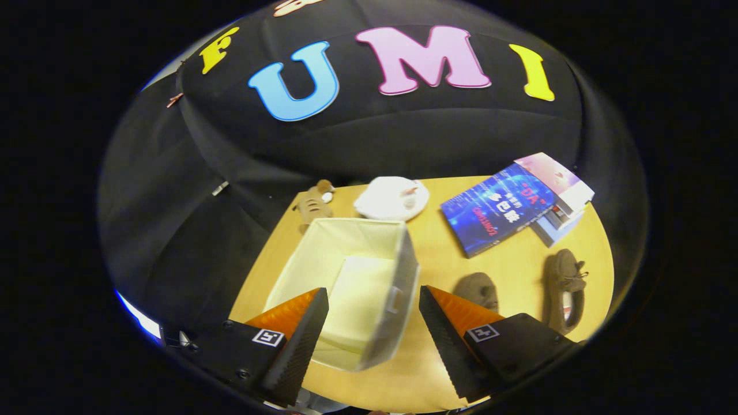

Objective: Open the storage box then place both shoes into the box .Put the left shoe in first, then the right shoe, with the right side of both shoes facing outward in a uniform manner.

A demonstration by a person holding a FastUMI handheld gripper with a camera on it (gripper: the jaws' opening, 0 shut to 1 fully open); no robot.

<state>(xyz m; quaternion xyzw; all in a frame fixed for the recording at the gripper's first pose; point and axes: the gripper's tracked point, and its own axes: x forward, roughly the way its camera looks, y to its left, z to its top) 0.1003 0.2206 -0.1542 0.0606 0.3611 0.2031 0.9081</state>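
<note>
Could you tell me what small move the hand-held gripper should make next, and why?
Probably swing toward the nearer shoe, just beyond one finger. The storage box already stands open and holds no shoe, both shoes lie on the table beside it, the other shoe farther off, and the hand-held gripper is open, holding nothing.

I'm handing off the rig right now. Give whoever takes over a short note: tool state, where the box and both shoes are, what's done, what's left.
Tool: open, holding nothing, hovering above the storage box's right wall.
Storage box: on the table, open on top, nothing seen inside.
Shoes: both on the table right of the box; one shoe just beyond the right finger, the other shoe further right. Which is left or right I cannot tell.
Done: box open.
Left: place left shoe, then right, right sides facing outward.
</note>
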